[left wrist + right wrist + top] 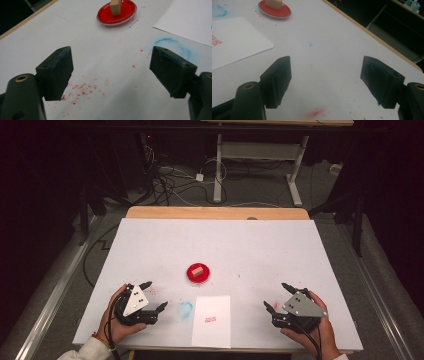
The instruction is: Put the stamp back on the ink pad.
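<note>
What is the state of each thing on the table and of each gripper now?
left gripper: open, holds nothing.
right gripper: open, holds nothing.
wooden stamp: stands in the ink dish.
red ink dish: uncovered.
sheet of paper: lies flat, bears one red print.

Your table (150,240) has a white top with a bare wooden strip along its far edge. Near the middle you have a red dish (198,274) with a small wooden block (197,270) standing in it. A white sheet of paper (212,321) lies at the near edge, a red mark printed on it. Just left of the sheet is a blue smudge (185,309), with red specks (80,87) toward the near left corner.
</note>
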The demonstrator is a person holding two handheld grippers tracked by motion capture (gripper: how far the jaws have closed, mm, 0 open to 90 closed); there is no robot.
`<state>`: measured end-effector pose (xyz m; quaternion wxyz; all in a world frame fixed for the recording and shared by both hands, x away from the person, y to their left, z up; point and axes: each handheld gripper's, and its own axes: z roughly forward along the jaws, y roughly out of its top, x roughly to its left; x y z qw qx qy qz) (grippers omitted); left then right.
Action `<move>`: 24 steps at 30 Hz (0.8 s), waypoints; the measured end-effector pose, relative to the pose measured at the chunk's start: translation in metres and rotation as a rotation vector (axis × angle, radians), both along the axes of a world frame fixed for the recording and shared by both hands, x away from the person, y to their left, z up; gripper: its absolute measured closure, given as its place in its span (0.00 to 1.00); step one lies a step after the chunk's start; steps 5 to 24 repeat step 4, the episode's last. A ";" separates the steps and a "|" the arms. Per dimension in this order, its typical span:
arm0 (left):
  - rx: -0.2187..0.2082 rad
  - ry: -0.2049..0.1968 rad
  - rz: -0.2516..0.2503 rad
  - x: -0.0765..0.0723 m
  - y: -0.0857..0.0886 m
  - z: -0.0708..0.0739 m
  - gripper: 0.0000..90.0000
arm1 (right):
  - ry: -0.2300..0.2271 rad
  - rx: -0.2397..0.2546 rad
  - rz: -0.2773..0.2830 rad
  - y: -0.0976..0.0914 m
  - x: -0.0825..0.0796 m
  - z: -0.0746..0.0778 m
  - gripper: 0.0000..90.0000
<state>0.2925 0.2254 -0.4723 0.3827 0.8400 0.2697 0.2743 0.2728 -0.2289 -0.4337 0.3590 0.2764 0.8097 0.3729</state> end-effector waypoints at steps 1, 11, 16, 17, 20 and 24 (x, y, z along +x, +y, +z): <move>0.000 0.003 -0.002 0.001 0.000 0.000 0.21 | 0.001 -0.002 0.001 0.000 0.000 0.000 0.28; 0.001 0.007 0.001 0.002 0.000 -0.001 0.21 | 0.004 -0.001 0.001 0.000 0.001 -0.001 0.28; 0.001 0.007 0.001 0.002 0.000 -0.001 0.21 | 0.004 -0.001 0.001 0.000 0.001 -0.001 0.28; 0.001 0.007 0.001 0.002 0.000 -0.001 0.21 | 0.004 -0.001 0.001 0.000 0.001 -0.001 0.28; 0.001 0.007 0.001 0.002 0.000 -0.001 0.21 | 0.004 -0.001 0.001 0.000 0.001 -0.001 0.28; 0.001 0.007 0.001 0.002 0.000 -0.001 0.21 | 0.004 -0.001 0.001 0.000 0.001 -0.001 0.28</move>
